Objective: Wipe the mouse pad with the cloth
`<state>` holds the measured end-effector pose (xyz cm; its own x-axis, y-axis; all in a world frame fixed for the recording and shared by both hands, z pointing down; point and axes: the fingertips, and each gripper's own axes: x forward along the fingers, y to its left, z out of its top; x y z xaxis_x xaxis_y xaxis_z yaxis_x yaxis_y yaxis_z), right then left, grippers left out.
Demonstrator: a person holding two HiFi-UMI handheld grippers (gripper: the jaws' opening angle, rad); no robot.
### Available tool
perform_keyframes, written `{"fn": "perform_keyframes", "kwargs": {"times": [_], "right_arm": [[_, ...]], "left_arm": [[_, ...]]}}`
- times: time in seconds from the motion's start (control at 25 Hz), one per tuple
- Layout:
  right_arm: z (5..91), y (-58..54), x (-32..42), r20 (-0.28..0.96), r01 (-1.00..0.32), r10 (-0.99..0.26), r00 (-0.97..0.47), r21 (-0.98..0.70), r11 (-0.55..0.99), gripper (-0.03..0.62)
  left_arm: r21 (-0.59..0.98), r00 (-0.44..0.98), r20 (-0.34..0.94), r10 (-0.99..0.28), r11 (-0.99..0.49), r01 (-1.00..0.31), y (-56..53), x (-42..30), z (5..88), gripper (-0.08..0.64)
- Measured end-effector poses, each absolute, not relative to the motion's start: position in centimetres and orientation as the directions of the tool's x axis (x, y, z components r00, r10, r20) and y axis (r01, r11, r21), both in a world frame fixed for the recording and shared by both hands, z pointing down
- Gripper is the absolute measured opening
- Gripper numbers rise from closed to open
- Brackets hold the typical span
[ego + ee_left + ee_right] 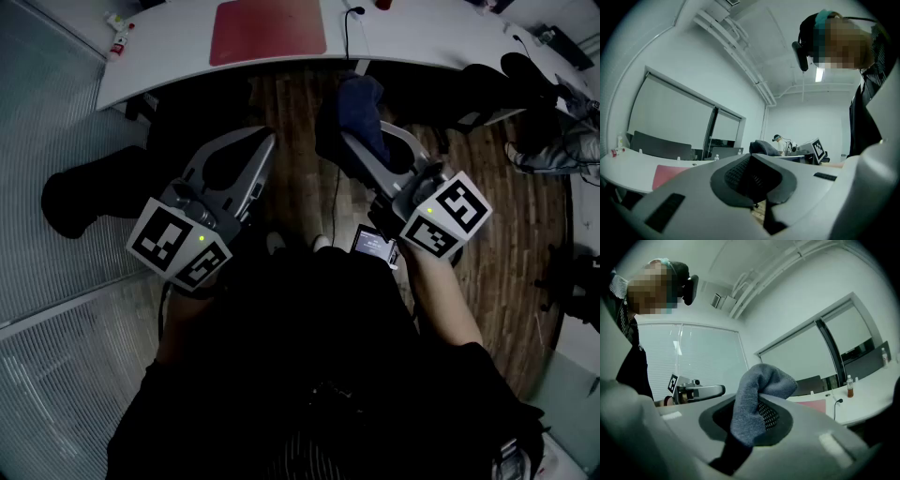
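The red mouse pad lies flat on the white table at the top of the head view, well ahead of both grippers. My right gripper is shut on a dark blue-grey cloth, which bunches up above its jaws; the cloth fills the middle of the right gripper view, with the mouse pad behind it. My left gripper is held beside it over the wooden floor, shut with nothing in it. In the left gripper view the mouse pad shows low at the left.
A small bottle stands at the table's left end. A black cable runs over the table right of the pad, near a drink bottle. Dark chairs stand under and beside the table. A small device hangs at the person's waist.
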<state>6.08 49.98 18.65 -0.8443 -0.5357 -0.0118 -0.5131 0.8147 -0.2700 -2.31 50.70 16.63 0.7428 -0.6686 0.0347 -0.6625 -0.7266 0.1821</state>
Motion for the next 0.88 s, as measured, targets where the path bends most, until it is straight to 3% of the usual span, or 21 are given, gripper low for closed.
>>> {"fn": "perform_keyframes", "kwargs": {"times": [0.44,0.88], "right_arm": [[19.1,50.3,6.7,-0.038,-0.469,-0.499,-0.866,-0.287,0.835,0.064],[21.0,50.6,12.0,-0.027,-0.486,-0.524,-0.851,-0.339,0.806,0.066]], "left_arm": [[0.181,0.75,0.029,-0.661,-0.734,-0.654,50.7,-1.1,16.9,0.008],[0.192,0.78,0.082,-0.62,-0.758,-0.623,51.3,3.1,18.6,0.008]]}}
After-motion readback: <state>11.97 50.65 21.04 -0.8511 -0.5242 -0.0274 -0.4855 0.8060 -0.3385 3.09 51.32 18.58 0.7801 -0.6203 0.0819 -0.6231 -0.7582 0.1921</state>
